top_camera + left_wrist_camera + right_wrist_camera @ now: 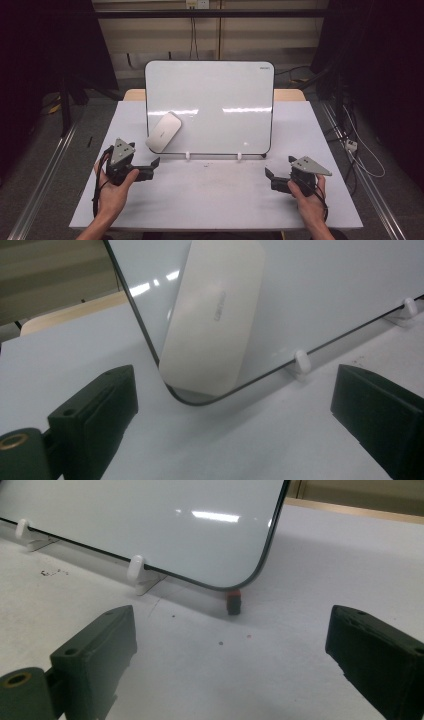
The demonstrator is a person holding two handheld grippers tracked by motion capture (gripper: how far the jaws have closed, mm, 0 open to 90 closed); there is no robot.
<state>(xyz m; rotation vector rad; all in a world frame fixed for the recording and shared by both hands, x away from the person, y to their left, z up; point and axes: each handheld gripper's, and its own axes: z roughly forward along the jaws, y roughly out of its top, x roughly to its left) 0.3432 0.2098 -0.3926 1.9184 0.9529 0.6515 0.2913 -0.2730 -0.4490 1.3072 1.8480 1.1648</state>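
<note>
- You hold two tools, one in each hand, both low over the counter (215, 195) in front of the whiteboard.
- Your left tool (150, 169) sits near the whiteboard's lower left corner; its two jaws stand wide apart with nothing between them.
- Your right tool (272, 178) sits near the whiteboard's lower right corner; its two jaws are likewise spread wide and grip nothing.
- One whiteboard (210, 107) stands propped upright at the middle of the counter, its face blank and catching ceiling light.
- One pale rounded eraser (163, 131) clings to the whiteboard's face at the lower left corner, tilted, its lower end just above the dark rim. In the left gripper view the eraser (212, 320) lies straight ahead between your jaws, faint lettering on its back.
- Two small white clips (188, 156) hold the whiteboard's bottom edge, both between your two tools.
- One small dark foot with a red top (233, 601) sits under the whiteboard's lower right corner, seen in the right gripper view.
- A few dark specks dot the counter just in front of the whiteboard.
</note>
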